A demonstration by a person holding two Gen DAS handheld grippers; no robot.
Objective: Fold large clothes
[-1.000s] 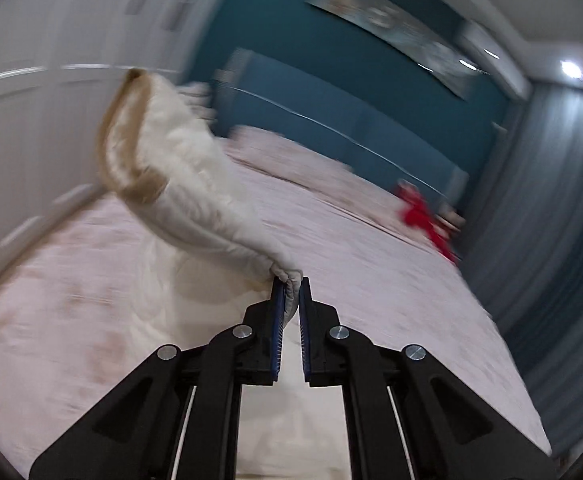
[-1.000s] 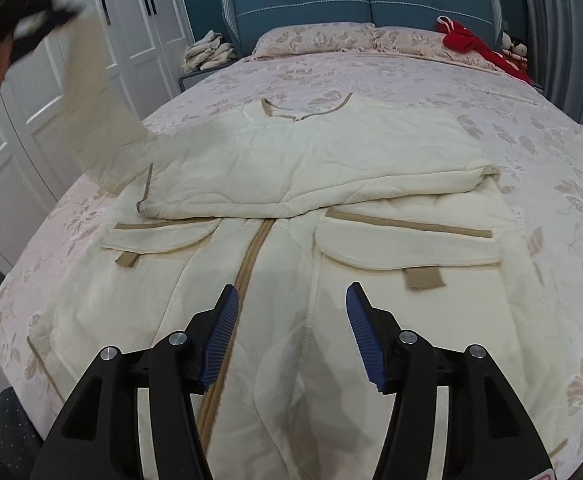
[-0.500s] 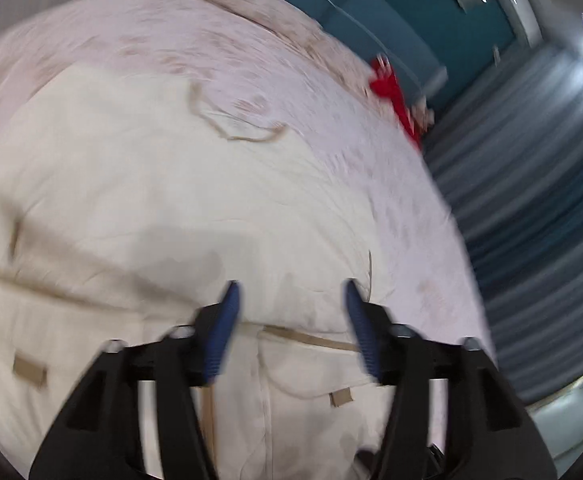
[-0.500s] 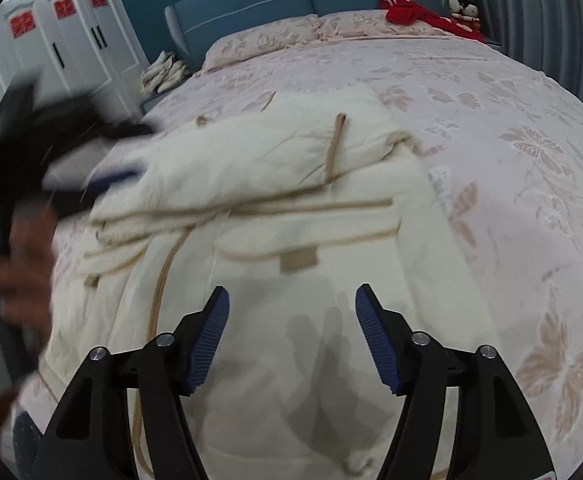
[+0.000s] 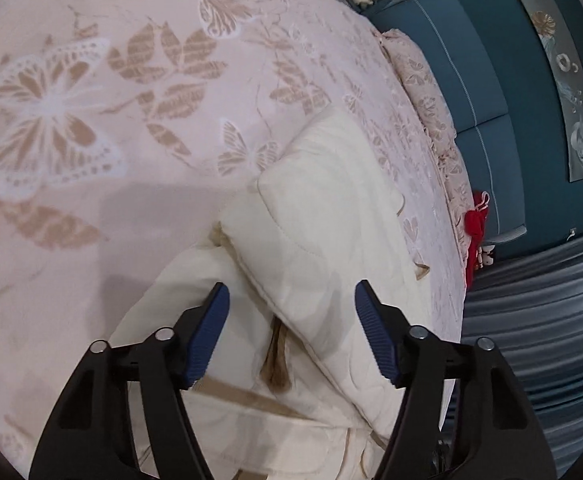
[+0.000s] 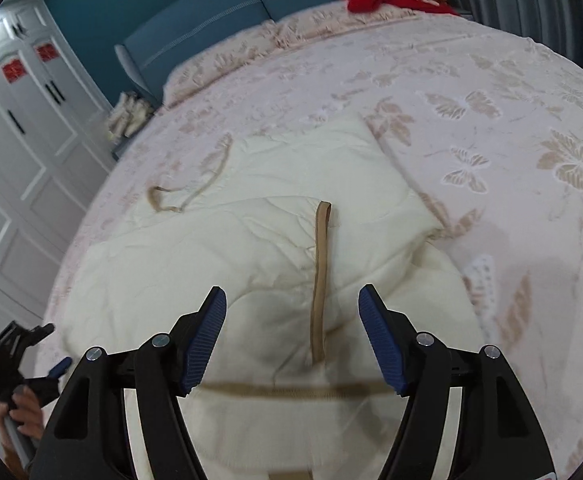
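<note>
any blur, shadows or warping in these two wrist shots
Left wrist: sharp, fisheye bends the blue padded headboard, and a soft grey shadow lies on the pink butterfly-print bedspread. Right wrist: the far end is smeared, and shadows fall on the cream quilted coat.

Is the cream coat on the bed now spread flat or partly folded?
Partly folded. The cream coat has both sleeves laid over its body; one tan cuff lies across the middle. Its lower part is still unfolded.

We see a cream quilted cloth garment point(image 6: 251, 248) with smooth tan fabric trim, matt, lying on a pink woven bedspread point(image 5: 91, 128) patterned with slightly raised butterflies and leaves.
</note>
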